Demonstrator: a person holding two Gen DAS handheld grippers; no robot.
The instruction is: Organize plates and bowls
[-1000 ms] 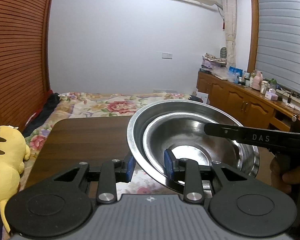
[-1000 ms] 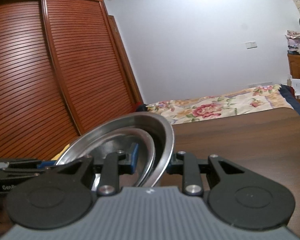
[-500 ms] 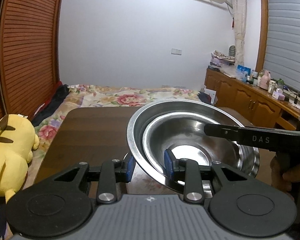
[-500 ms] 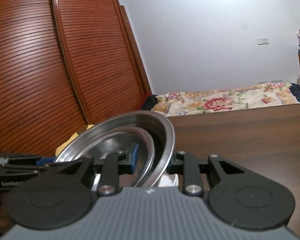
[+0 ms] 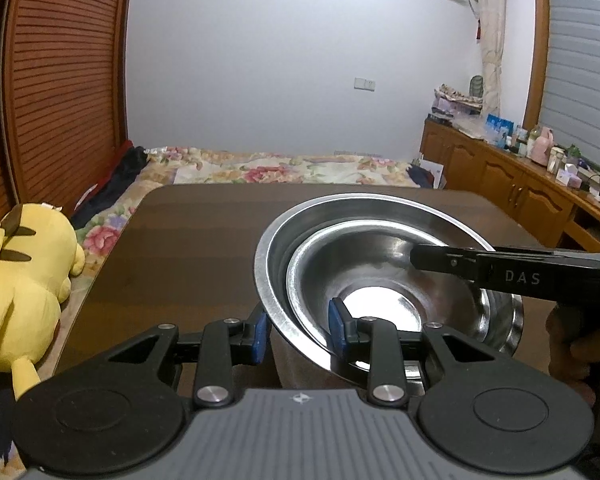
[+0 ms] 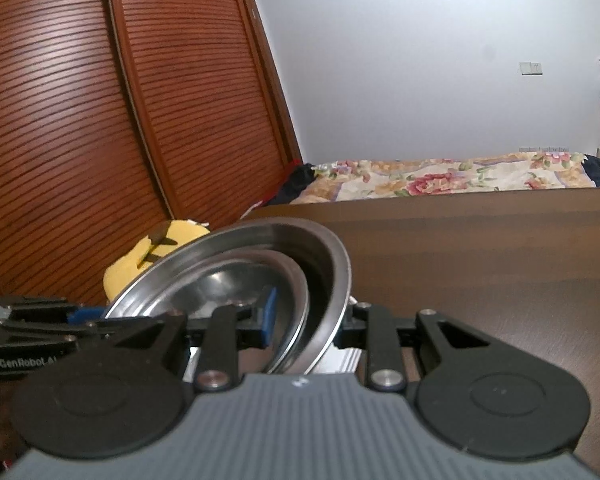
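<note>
Gripping the nested round stainless-steel bowls, our left gripper pinches their near rim. Our right gripper's fingers clamp the opposite rim above the dark wooden surface.

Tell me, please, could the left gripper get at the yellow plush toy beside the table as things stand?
Probably not: the left gripper is shut on the rim of the nested steel bowls, which the right gripper also clamps. The plush toy lies unobstructed.

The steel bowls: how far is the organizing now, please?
Done: a smaller bowl already sits nested in the larger bowl. In hand: the left gripper and the right gripper each clamp the rims on opposite sides, over the wooden table. Left: putting the stack down and letting go. No plates are in view.
</note>
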